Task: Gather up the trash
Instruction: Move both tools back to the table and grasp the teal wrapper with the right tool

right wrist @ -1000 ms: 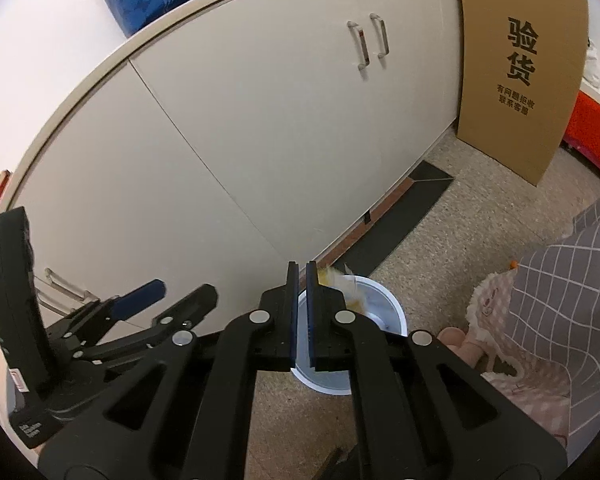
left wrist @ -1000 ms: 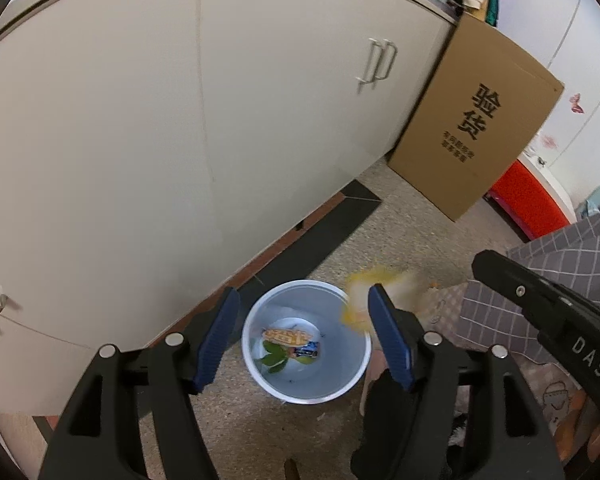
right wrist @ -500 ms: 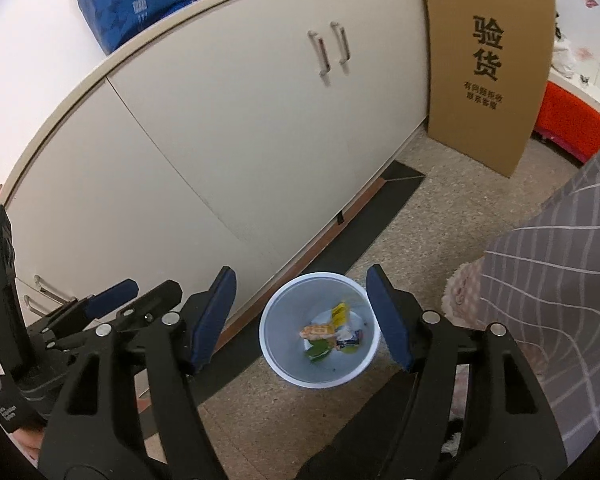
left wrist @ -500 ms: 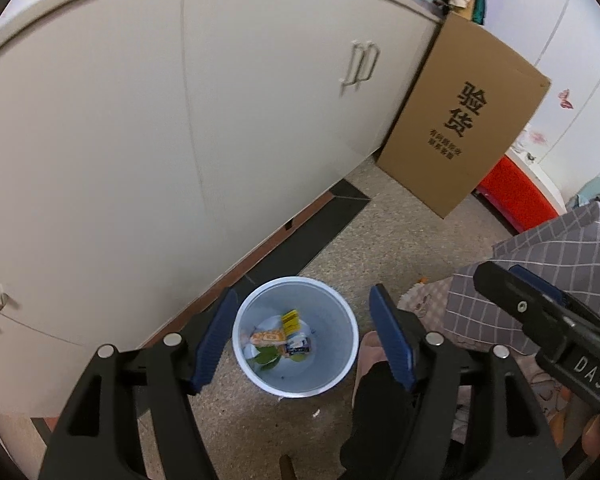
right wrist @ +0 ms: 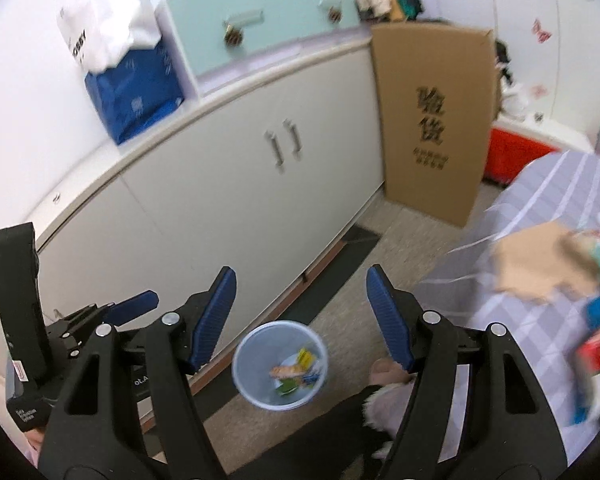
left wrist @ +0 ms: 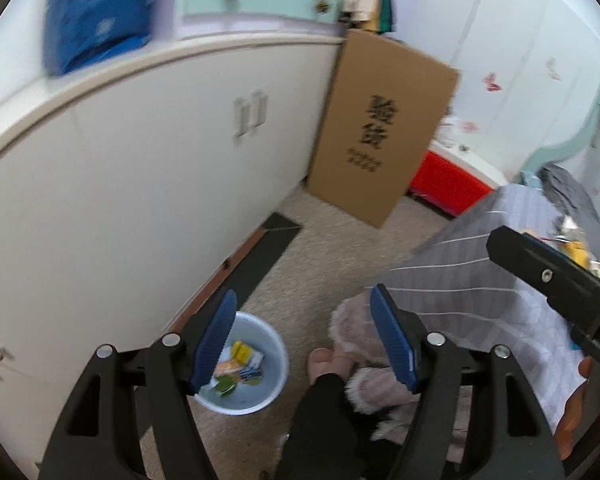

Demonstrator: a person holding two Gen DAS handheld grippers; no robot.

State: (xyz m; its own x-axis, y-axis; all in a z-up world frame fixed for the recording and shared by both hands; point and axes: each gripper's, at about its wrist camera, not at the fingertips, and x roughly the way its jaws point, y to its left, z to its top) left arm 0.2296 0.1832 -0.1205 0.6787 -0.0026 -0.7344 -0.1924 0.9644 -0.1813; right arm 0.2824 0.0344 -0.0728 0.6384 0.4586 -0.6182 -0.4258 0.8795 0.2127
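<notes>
Both my claws are released and empty: left claw (left wrist: 302, 344), right claw (right wrist: 300, 316). The bin (right wrist: 281, 364) on the floor below holds wrappers (right wrist: 296, 372). More trash (right wrist: 588, 280) litters the checked surface (right wrist: 540, 208) beyond; a hasty grab might scatter it.

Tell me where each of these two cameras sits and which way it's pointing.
Left wrist: on the left gripper, angled down at the bin; open blue fingers, a dark trouser leg and the right gripper's body show.
Right wrist: on the right gripper, angled down at the bin; open fingers and the left gripper show.
Shared: bin, white cabinet, cardboard box.
</notes>
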